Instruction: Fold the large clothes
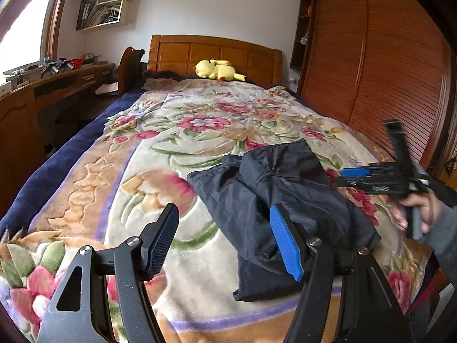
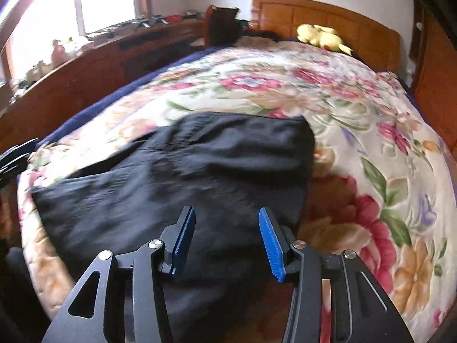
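Dark navy, thin woven garment, loosely folded, on the floral plush blanket near the bed's foot. Soft, light, likely slippery; best pinched at a hem corner. Left tongs spread, empty; right tongs spread above it.

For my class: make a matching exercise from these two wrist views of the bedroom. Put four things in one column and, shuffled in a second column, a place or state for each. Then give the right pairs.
Things
1. dark garment
2. yellow plush toy
3. left gripper
4. wooden wardrobe

Places or states
A. at the head of the bed, by the wooden headboard
B. along the right side of the bed
C. lying bunched on the floral blanket
D. open, holding nothing

Pairs: 1-C, 2-A, 3-D, 4-B
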The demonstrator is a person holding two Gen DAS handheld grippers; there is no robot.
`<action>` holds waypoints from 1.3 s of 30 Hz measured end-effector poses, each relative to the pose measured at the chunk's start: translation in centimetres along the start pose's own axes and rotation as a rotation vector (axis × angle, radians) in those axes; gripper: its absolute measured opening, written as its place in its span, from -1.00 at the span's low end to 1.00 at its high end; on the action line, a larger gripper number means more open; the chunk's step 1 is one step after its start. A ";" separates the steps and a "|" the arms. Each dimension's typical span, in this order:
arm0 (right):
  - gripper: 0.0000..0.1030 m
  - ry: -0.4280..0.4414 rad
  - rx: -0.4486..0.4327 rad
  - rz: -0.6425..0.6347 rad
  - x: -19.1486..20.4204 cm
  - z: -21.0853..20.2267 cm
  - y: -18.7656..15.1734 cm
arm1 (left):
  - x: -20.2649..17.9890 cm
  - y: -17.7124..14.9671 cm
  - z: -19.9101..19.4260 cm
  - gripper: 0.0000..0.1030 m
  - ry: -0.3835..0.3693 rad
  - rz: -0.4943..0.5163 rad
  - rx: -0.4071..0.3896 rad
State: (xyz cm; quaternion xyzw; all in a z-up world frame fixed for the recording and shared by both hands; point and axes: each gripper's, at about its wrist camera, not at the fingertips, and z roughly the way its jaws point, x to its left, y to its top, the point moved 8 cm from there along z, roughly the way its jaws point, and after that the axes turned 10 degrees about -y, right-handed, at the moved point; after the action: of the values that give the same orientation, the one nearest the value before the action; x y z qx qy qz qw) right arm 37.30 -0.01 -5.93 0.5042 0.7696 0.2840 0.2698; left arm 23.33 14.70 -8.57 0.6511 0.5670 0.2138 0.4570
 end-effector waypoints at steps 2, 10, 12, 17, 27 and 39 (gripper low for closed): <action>-0.06 -0.023 0.015 -0.002 -0.9 1.3 0.4 | -0.4 -0.2 0.0 0.30 -0.010 0.004 0.005; -0.05 -0.083 0.056 0.031 -3.1 5.6 1.8 | -3.0 -0.4 0.7 0.30 -0.073 0.043 0.027; -0.05 -0.092 0.069 0.052 -4.0 6.6 1.8 | -3.4 -0.6 1.1 0.30 -0.080 0.053 0.039; 0.01 -0.082 0.072 0.052 -4.5 8.0 2.9 | -3.4 -1.7 2.8 0.30 -0.062 0.067 0.098; 0.49 -0.086 0.100 0.088 -6.1 11.4 4.3 | -2.4 -3.8 4.1 0.31 -0.025 0.056 0.184; 0.65 0.109 0.217 0.207 -5.4 15.1 3.2 | -1.8 -7.6 3.3 0.31 -0.091 -0.040 0.244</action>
State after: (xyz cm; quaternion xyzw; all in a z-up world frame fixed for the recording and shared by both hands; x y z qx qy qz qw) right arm 51.75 -1.47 -13.41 0.5908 0.7532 0.2523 0.1409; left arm 21.34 11.37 -16.09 0.6992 0.5805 0.1044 0.4039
